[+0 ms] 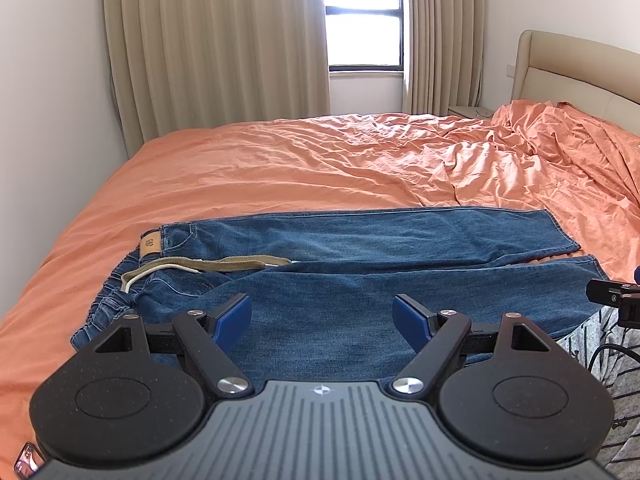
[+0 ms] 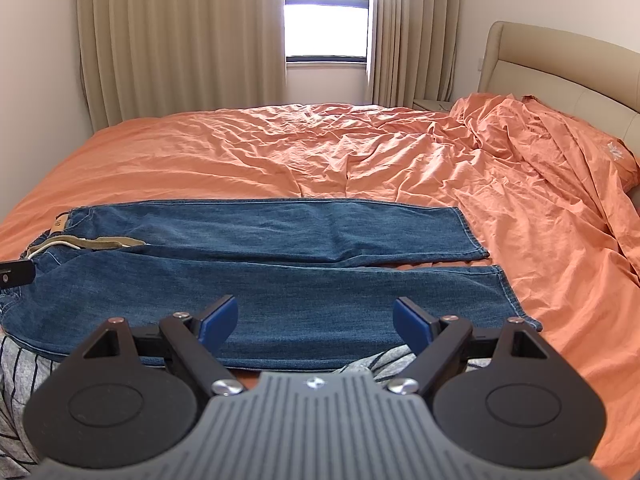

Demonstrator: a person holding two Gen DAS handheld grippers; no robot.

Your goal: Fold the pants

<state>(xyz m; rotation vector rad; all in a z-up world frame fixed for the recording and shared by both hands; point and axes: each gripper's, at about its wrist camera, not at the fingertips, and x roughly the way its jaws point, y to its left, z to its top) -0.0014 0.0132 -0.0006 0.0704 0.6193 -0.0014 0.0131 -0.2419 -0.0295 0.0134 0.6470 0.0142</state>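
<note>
The left gripper (image 1: 322, 320) hangs over the near edge of the bed (image 1: 280, 160), its jaws spread wide with nothing between them, above the upper part of the near leg of the jeans (image 1: 360, 276). The right gripper (image 2: 316, 320) hangs beside it, jaws likewise spread and empty, above the lower part of the same leg (image 2: 280, 296). A grey striped cloth (image 2: 16, 364) shows just under the near edge of the jeans in both views.

The jeans lie flat along the near edge of the bed, waistband (image 1: 108, 300) toward the left edge and hems (image 2: 496, 276) toward the right. The two legs run side by side, touching near the crotch and slightly apart at the hems. A tan drawstring (image 1: 224, 266) lies across the fly, and a tan patch (image 1: 151, 245) sits on the waistband.

Beyond them the orange cover is wrinkled, bunched toward the far right corner by the headboard (image 2: 560, 60). Curtains (image 1: 216, 48) and a window (image 1: 364, 16) stand behind the far edge.
</note>
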